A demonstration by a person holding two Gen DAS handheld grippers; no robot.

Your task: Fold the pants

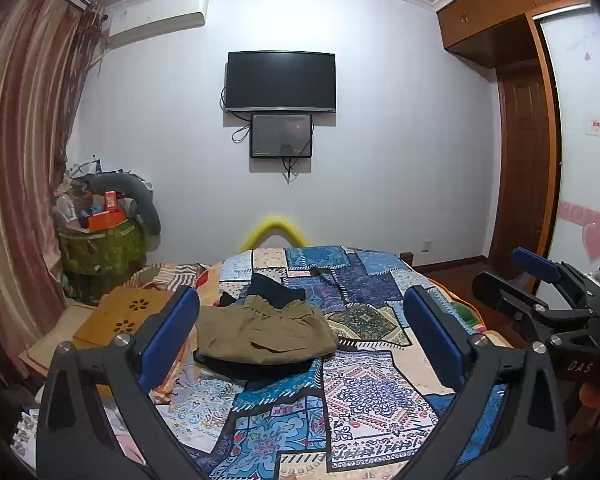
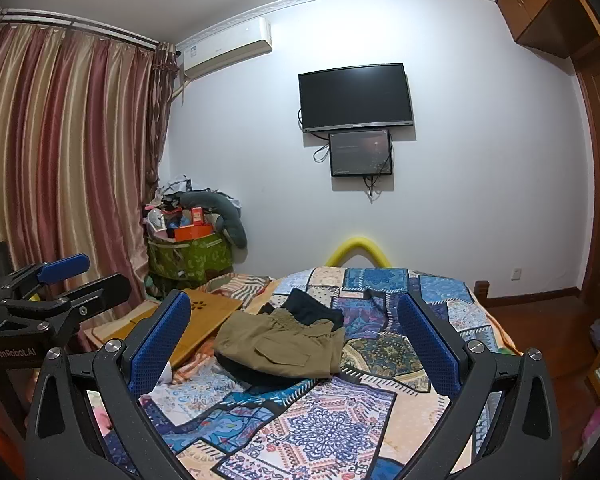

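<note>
On the left tongs [image 2: 74, 280], writing perhaps reads "GenRobot.AI".

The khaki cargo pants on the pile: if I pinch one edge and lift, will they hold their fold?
Probably not. The khaki cargo pants look soft and creased, so they'd likely droop open. They rest on dark garments, which may drag along. Both grippers, left and right, are open and clear.

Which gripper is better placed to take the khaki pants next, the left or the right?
Neither clearly: the khaki pants lie centred ahead of both the left gripper and right gripper, both open and apart from them. Perhaps use both.
</note>
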